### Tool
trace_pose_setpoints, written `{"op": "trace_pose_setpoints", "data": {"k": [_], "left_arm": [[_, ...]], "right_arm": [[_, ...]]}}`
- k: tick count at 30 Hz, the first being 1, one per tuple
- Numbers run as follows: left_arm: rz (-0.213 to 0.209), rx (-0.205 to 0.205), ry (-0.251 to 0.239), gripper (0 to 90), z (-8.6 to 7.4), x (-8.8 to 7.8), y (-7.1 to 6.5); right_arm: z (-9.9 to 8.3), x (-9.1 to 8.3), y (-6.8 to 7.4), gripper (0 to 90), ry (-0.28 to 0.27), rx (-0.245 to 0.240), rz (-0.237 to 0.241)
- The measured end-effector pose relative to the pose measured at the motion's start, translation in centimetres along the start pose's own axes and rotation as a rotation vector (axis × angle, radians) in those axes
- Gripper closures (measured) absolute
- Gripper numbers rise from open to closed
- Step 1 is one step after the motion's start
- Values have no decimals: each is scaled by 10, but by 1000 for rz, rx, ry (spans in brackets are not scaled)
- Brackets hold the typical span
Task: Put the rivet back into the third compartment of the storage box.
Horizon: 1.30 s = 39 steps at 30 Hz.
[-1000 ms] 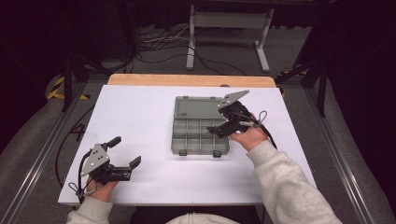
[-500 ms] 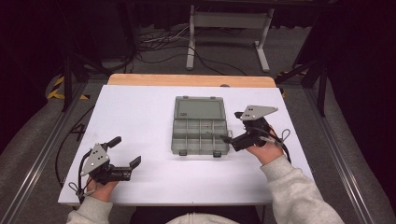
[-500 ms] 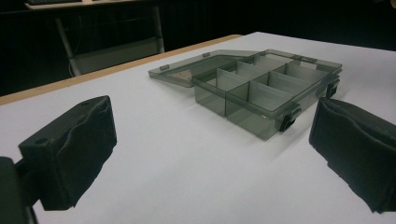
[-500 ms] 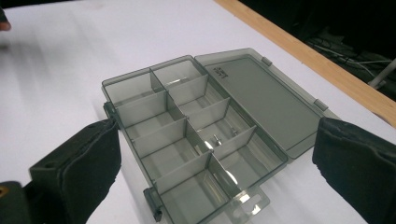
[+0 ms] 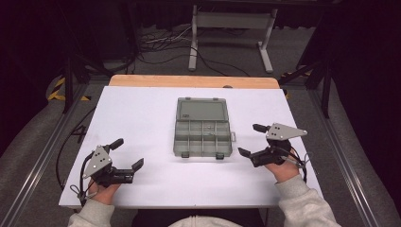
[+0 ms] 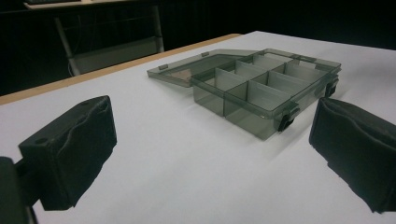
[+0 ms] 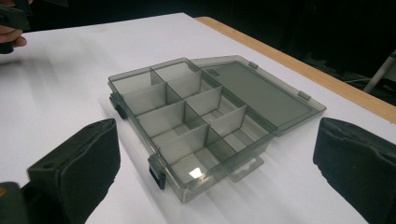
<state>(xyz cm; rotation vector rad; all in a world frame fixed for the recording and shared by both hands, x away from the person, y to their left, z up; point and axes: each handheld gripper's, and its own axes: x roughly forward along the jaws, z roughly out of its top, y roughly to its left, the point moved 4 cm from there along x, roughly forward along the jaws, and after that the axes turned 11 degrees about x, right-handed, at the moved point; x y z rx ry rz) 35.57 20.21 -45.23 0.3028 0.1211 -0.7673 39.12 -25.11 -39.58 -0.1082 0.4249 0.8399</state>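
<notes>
A smoky grey compartment box (image 5: 203, 140) lies open mid-table, its lid (image 5: 202, 110) flat on the far side and its cells looking empty. My right gripper (image 5: 250, 139) rests low just right of the box, open, its jaws having just been opening with nothing between them. In the right gripper view the box (image 7: 187, 126) sits ahead between the spread pads of the right gripper (image 7: 217, 154). My left gripper (image 5: 127, 152) is near the front left corner, open and empty. In the left gripper view, the left gripper (image 6: 212, 140) faces the box (image 6: 261, 88) farther off.
The white tabletop (image 5: 142, 113) ends in a wooden strip (image 5: 194, 81) at the far edge. Beyond it stand a metal frame's legs (image 5: 194, 42) and floor cables. The left hand (image 7: 9, 32) shows far off in the right gripper view.
My right gripper has moved from over the box's right side to the right and toward the near edge, sinking to the table. The left gripper and the box have not moved.
</notes>
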Motion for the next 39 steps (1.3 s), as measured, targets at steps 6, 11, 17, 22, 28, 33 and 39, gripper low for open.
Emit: {"op": "trace_pose_setpoints", "data": {"k": [6,11,17,22,28,33,39], "left_arm": [[0,0,-3,12,0,0,0],[-8,0,-14,12,1,-1,0],[-35,-13,-45,9,3,-3,0],[-50,-23,-66,9,4,-5,0],[-79,-39,-67,8,1,-9,4],[-81,-40,-60,8,-1,-10,5],[-85,-36,-52,8,-1,-9,5]], "right_arm": [[-18,-9,-2,12,-41,1,-10],[-31,-12,-2,7,-58,10,-21],[-46,-9,-6,1,-58,21,-48],[-54,-5,-9,0,-63,38,-39],[-58,2,-12,0,-70,67,-39],[-59,1,-14,1,-75,74,-45],[-58,1,-13,1,-82,76,-49]]}}
